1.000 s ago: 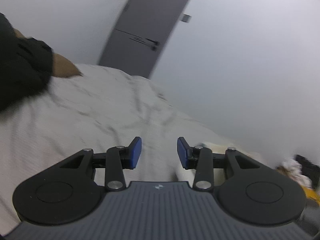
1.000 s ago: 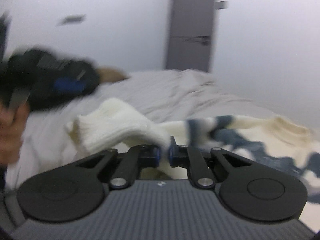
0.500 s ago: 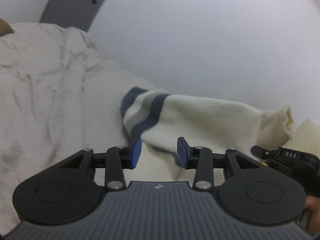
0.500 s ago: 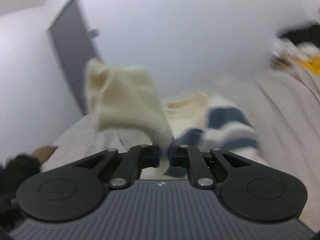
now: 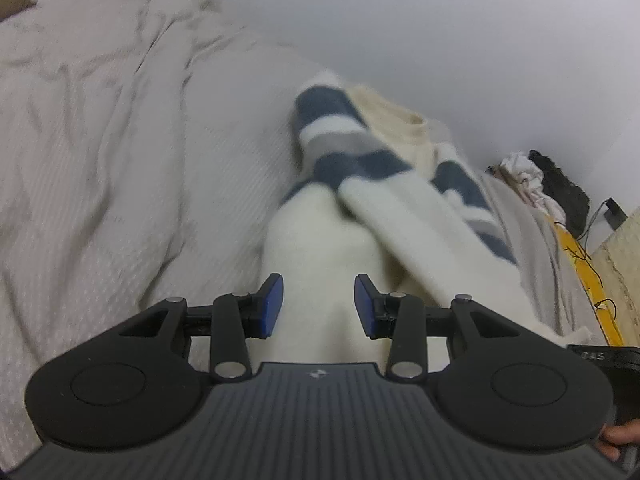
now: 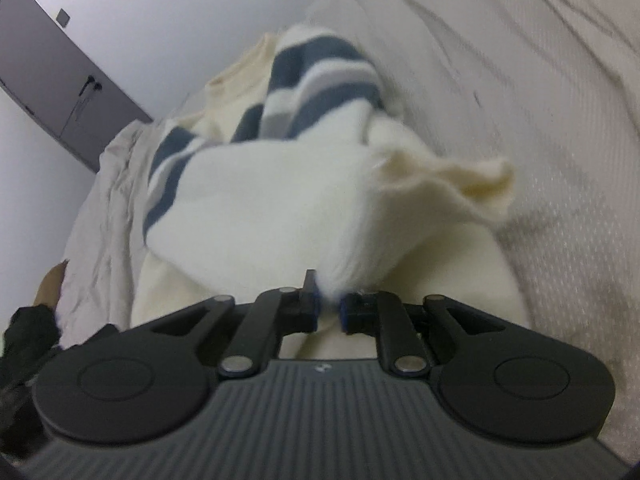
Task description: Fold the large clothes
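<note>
A cream knitted sweater (image 5: 352, 168) with navy and grey stripes lies on the bed. My left gripper (image 5: 319, 306) hovers open over its plain cream body, with nothing pinched between the blue pads (image 5: 273, 304). In the right wrist view the cream sleeve (image 6: 280, 200) is draped across the sweater's body. My right gripper (image 6: 329, 312) still has a pinch of that sleeve between its pads while its jaws are opening. The sleeve's cuff (image 6: 472, 184) flares out to the right.
A wrinkled pale bed sheet (image 5: 100, 160) surrounds the sweater. A white wall and a grey door (image 6: 52, 80) stand behind the bed. A heap of clothes (image 5: 536, 184) and a yellow edge (image 5: 588, 280) lie at the bed's far right. A dark sleeve (image 6: 28, 328) shows at the left.
Both grippers dipped toward the bed. The left swung from bare sheet to above the sweater's body. The right rolled and carried the sleeve across the body; its pads have parted slightly.
</note>
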{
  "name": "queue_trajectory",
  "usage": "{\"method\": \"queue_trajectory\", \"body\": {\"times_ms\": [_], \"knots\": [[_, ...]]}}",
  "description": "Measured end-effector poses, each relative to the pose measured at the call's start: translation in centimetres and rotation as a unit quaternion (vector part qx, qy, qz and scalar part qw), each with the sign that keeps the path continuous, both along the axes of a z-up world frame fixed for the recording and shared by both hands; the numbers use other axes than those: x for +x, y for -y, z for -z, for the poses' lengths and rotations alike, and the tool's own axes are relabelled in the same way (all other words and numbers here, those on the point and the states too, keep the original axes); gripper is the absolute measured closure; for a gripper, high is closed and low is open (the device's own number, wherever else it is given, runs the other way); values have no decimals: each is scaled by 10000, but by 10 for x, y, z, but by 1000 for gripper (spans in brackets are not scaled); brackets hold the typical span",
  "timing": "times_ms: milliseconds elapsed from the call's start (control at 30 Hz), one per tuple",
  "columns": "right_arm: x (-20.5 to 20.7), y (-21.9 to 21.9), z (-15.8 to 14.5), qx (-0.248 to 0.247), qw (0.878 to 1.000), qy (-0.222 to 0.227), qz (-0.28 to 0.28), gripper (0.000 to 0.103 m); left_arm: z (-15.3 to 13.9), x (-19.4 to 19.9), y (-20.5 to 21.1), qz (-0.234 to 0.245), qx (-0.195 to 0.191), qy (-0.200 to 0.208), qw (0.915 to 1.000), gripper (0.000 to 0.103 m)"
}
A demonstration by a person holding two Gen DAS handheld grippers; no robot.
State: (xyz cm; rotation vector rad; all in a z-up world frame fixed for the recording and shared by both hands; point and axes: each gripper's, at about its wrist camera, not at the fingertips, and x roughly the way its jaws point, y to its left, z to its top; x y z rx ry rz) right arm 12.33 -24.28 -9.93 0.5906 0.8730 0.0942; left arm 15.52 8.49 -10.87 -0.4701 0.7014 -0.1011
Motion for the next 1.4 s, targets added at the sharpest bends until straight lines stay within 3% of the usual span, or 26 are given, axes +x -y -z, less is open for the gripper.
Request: {"method": "queue_trajectory", "body": {"times_ms": [67,200,367,467,700,800,933,967,1033,1100,1133,1167,1400], "knots": [[-3,6,-4,148,9997,-146,-122,83,5,-3,-4,-58,-90,-175,9998,58],[-23,19,-9,130,9986,-419,-303,56,10,-11,-15,-315,-295,-367,9984,52],[-39,48,-16,316,9987,-377,-90,57,18,-16,-20,-262,-773,-586,9949,50],[-46,66,-21,1,9987,-307,396,37,23,-16,-15,-74,-912,-731,9931,50],[-38,56,9,-153,9968,-687,374,36,34,-11,-3,95,-953,-978,9906,44],[-34,49,31,157,9931,-1135,237,37,35,-10,-3,123,-1013,-1040,9893,44],[-38,49,26,632,9937,-918,125,39,33,-11,-1,143,-1010,-1085,9888,45],[-41,50,21,779,9939,-780,92,46,32,-12,0,157,-986,-1072,9892,46],[-47,51,9,996,9939,-481,27,57,28,-14,3,195,-875,-1074,9902,56],[-52,52,-1,1040,9942,-254,-39,78,24,-17,6,239,-783,-1016,9914,69],[-53,51,-3,1026,9945,-196,-49,79,22,-18,7,224,-752,-984,9920,81],[-54,51,-6,988,9950,-166,-35,83,20,-19,6,207,-775,-940,9923,84],[-67,62,-30,869,9957,289,141,89,-11,-46,-24,-3,-1739,-161,9846,92]]}}
